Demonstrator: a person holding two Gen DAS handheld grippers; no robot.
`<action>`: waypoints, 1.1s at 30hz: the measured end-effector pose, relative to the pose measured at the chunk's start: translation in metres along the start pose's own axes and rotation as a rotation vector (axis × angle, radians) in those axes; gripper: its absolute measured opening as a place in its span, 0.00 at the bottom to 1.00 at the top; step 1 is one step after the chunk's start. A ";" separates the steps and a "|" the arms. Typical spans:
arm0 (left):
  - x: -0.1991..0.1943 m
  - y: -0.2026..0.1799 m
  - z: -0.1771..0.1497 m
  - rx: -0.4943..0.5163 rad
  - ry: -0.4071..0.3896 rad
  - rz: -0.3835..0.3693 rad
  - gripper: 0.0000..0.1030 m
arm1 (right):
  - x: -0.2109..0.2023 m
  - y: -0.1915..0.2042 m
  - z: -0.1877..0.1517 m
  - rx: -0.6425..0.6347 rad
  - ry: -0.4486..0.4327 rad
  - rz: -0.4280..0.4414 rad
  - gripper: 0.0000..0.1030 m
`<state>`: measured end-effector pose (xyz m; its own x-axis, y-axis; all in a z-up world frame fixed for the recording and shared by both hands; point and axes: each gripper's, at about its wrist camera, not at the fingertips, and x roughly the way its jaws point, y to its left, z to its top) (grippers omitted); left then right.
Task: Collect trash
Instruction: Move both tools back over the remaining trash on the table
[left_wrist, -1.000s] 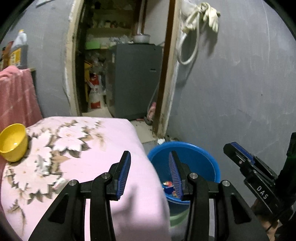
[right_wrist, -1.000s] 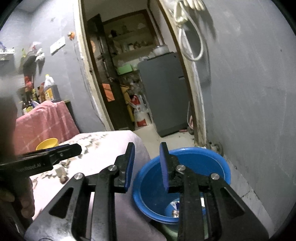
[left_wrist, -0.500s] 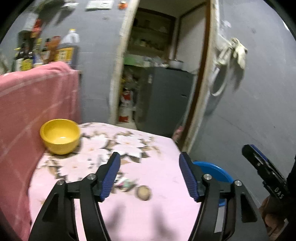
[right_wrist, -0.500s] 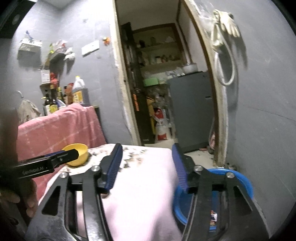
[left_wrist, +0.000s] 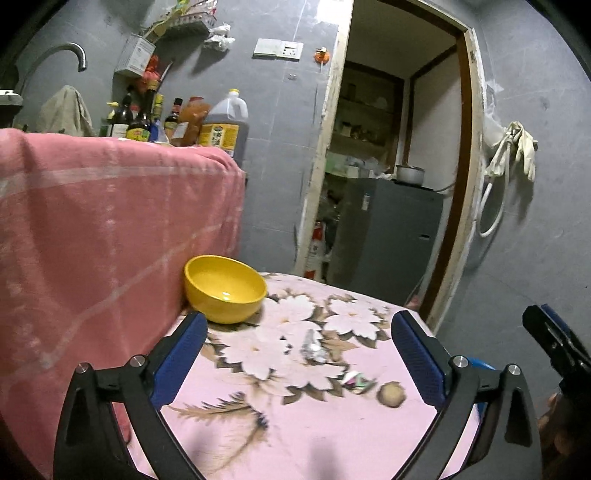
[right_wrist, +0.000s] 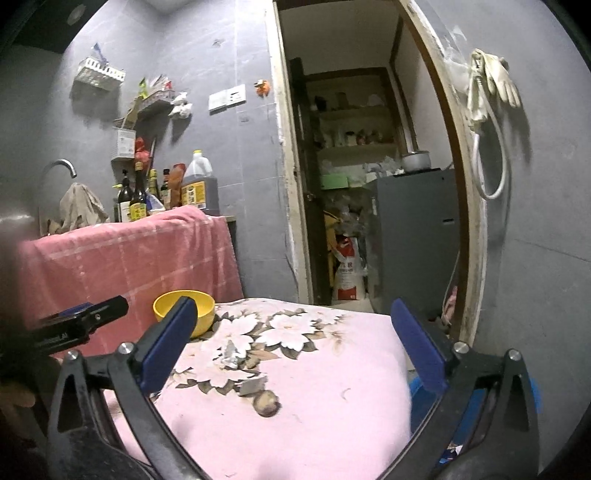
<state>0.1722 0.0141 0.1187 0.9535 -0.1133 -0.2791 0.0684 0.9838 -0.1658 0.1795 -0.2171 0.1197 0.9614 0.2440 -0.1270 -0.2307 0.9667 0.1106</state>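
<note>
Three bits of trash lie on the pink floral tablecloth (left_wrist: 295, 435): a crumpled silver wrapper (left_wrist: 313, 346), a small colourful wrapper (left_wrist: 355, 380) and a brown round scrap (left_wrist: 391, 394). The right wrist view shows them too: silver wrapper (right_wrist: 231, 352), small wrapper (right_wrist: 254, 386), brown scrap (right_wrist: 267, 403). My left gripper (left_wrist: 299, 354) is open and empty above the near table. My right gripper (right_wrist: 291, 339) is open and empty, also over the table. The blue trash basin (right_wrist: 419, 397) sits low at the table's right, mostly hidden.
A yellow bowl (left_wrist: 224, 288) stands at the table's back left, against a pink towel-covered counter (left_wrist: 103, 229) with bottles (left_wrist: 221, 125). A doorway (left_wrist: 388, 184) with a grey fridge (left_wrist: 388, 236) is behind. A grey wall is on the right.
Both grippers swung left from the blue basin to the table and opened wide. The trash on the cloth and the yellow bowl came into view.
</note>
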 end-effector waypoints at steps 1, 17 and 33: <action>-0.001 0.003 -0.002 0.005 -0.005 0.006 0.95 | 0.001 0.003 -0.001 -0.004 -0.001 0.003 1.00; 0.015 0.034 -0.023 0.024 0.025 0.036 0.95 | 0.038 0.042 -0.032 -0.107 0.058 0.031 1.00; 0.071 0.046 -0.031 -0.020 0.230 0.028 0.95 | 0.108 0.026 -0.073 -0.095 0.407 0.014 1.00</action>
<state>0.2336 0.0467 0.0624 0.8630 -0.1173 -0.4914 0.0353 0.9843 -0.1730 0.2666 -0.1598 0.0366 0.8248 0.2493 -0.5075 -0.2745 0.9612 0.0260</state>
